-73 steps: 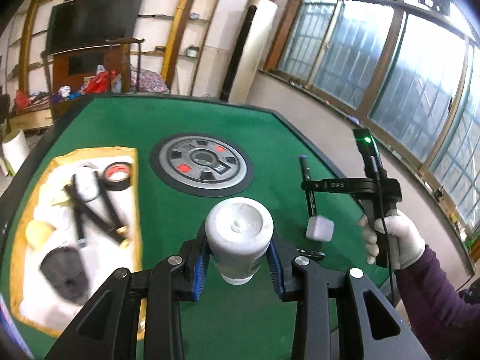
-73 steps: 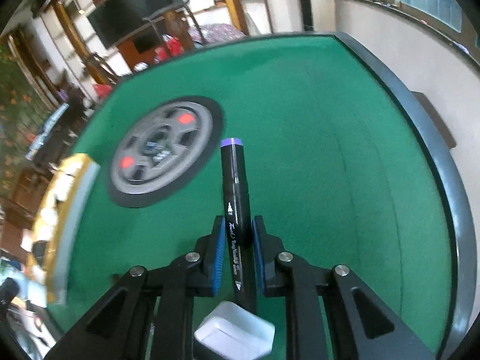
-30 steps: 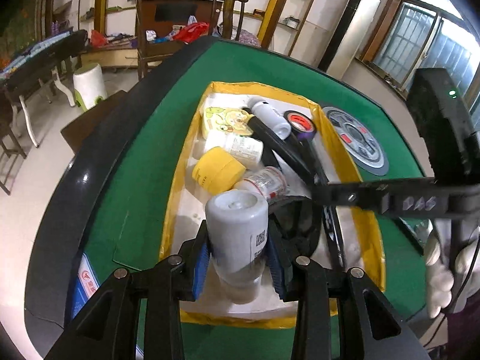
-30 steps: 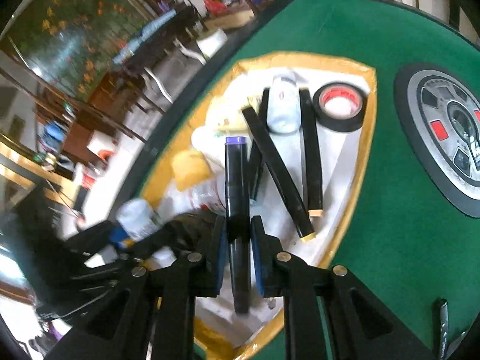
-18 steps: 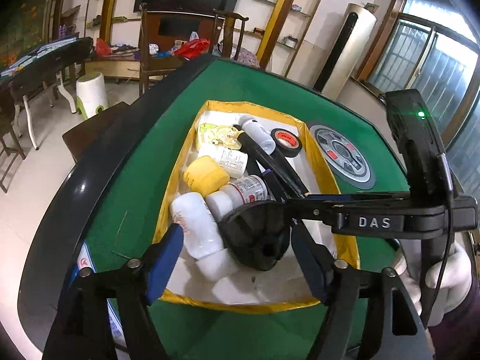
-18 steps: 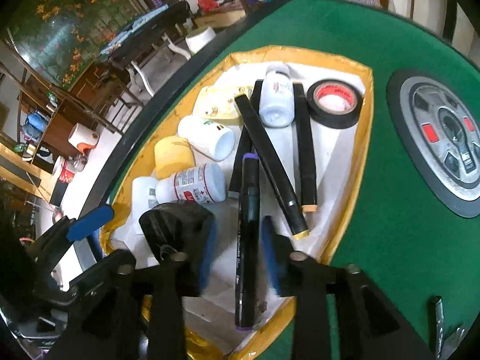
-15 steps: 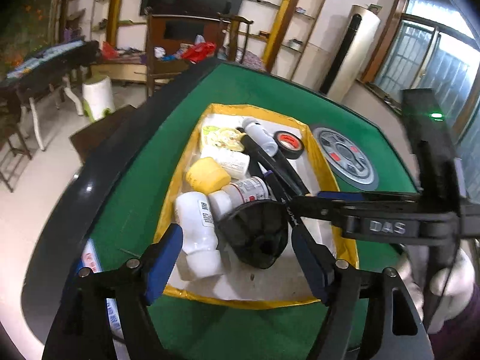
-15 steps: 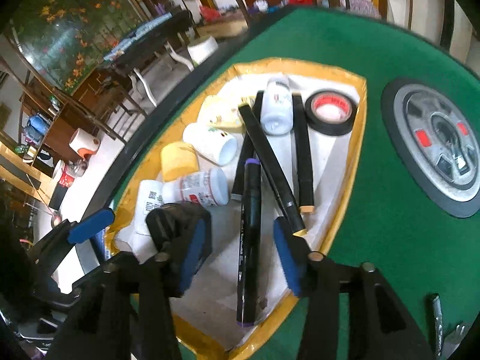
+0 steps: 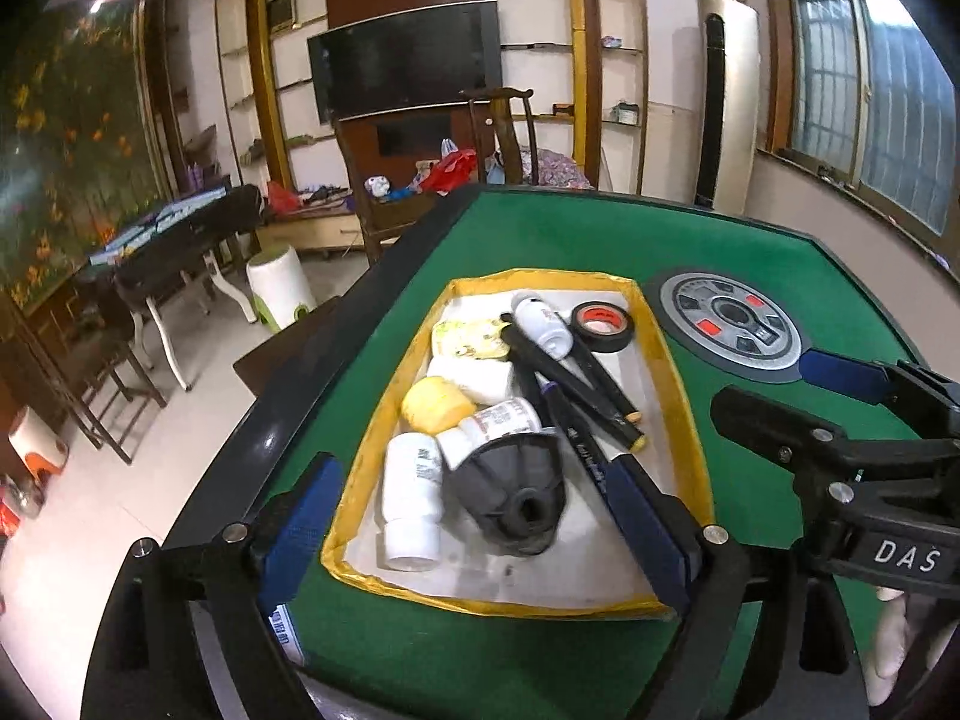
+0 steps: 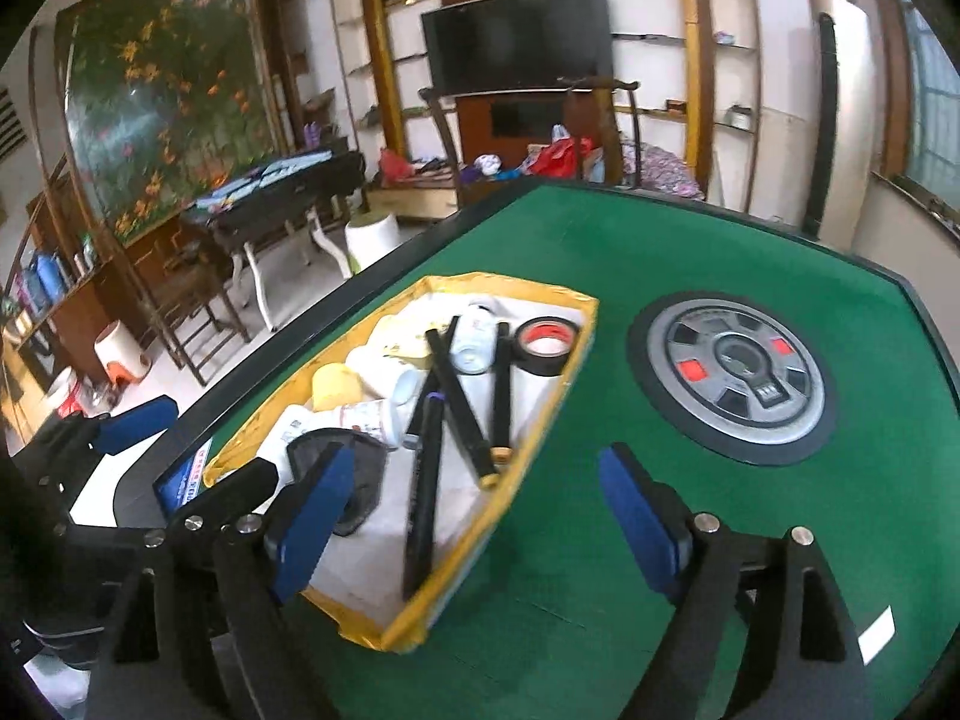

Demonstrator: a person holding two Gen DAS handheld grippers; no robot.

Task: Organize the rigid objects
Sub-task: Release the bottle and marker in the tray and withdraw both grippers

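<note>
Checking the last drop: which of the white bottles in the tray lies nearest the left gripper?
The plain white bottle at the tray's near-left corner, cap toward the left gripper. The other white bottles lie farther back: the red-print-labelled bottle beside the yellow cap, the small bottle by the tape.

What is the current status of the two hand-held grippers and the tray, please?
Left hand-held gripper open, empty. Right hand-held gripper open, empty. White bottle and purple-capped marker lie in yellow tray. Nothing obstructing.
</note>
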